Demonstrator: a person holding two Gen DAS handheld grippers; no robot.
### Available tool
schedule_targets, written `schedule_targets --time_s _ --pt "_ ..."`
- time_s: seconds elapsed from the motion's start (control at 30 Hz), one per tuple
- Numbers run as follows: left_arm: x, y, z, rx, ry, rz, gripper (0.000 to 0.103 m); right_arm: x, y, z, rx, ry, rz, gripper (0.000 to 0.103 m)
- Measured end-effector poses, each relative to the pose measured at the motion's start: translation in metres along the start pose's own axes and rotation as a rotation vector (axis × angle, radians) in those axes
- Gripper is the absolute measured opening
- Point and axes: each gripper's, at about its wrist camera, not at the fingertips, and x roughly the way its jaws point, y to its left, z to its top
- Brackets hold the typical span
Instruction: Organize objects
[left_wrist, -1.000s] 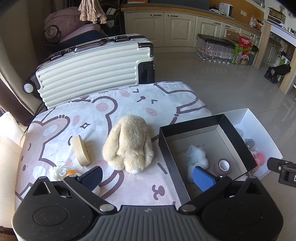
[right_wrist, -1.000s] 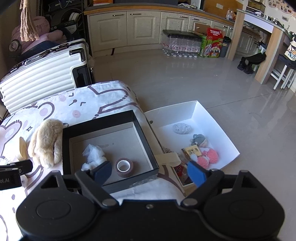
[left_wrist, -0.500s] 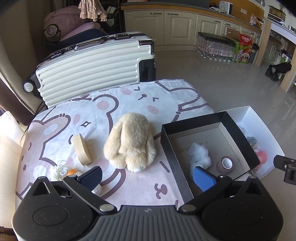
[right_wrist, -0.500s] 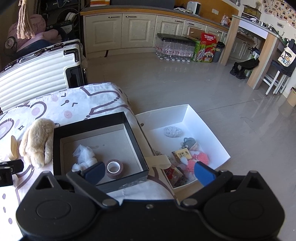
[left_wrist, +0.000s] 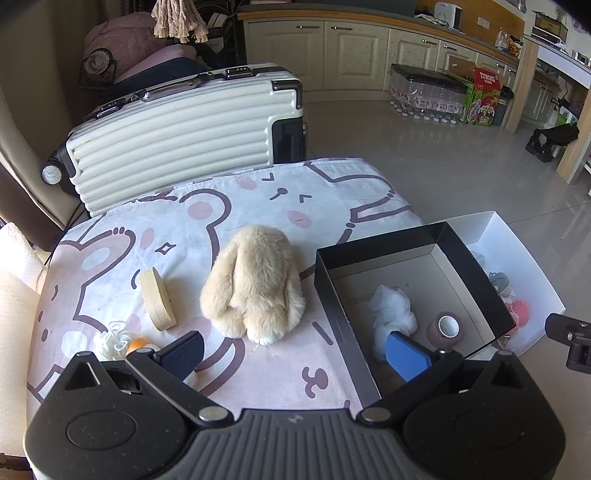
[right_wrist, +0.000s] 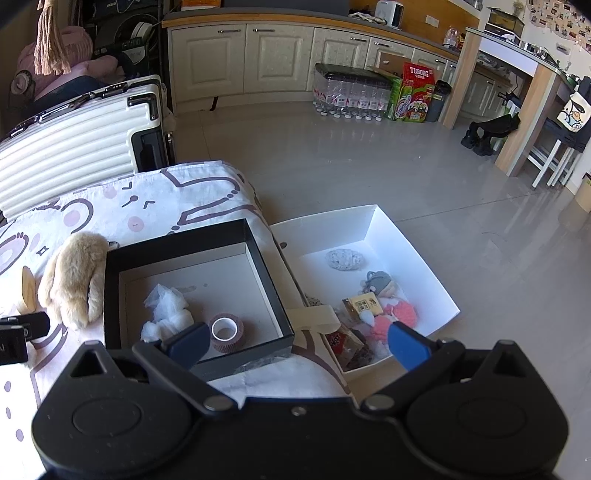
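Observation:
A beige plush bunny (left_wrist: 255, 284) lies on the cartoon-print tablecloth (left_wrist: 258, 199), left of a black box (left_wrist: 476, 273) that holds a white plastic wad (left_wrist: 391, 310) and a brown tape roll (left_wrist: 445, 328). A cream tape roll (left_wrist: 157, 303) and a small orange-and-white item (left_wrist: 122, 341) lie left of the bunny. My left gripper (left_wrist: 295, 354) is open and empty, just in front of the bunny. My right gripper (right_wrist: 295, 341) is open and empty, over the black box (right_wrist: 110, 280) and the white box (right_wrist: 406, 240) of small toys. The bunny (right_wrist: 72, 278) also shows in the right wrist view.
A white suitcase (left_wrist: 184, 136) stands behind the table. The white box (left_wrist: 524, 258) sits off the table's right edge, above the tiled floor. Kitchen cabinets (right_wrist: 258, 62), a pack of bottles (right_wrist: 351, 96) and a wooden counter (right_wrist: 517, 92) stand far behind.
The right gripper has shifted right, so the white box sits more central in its view. The left gripper has pulled back slightly. Both stay open and empty.

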Motion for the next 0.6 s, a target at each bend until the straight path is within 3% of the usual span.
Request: schedule_targets --time_s 0.6 --pt "-0.0021 0.0076 -0.0002 -0.015 0.002 0.004 0.103 0.0011 0.0033 -0.0007 -0.001 0.006 0.005 0.103"
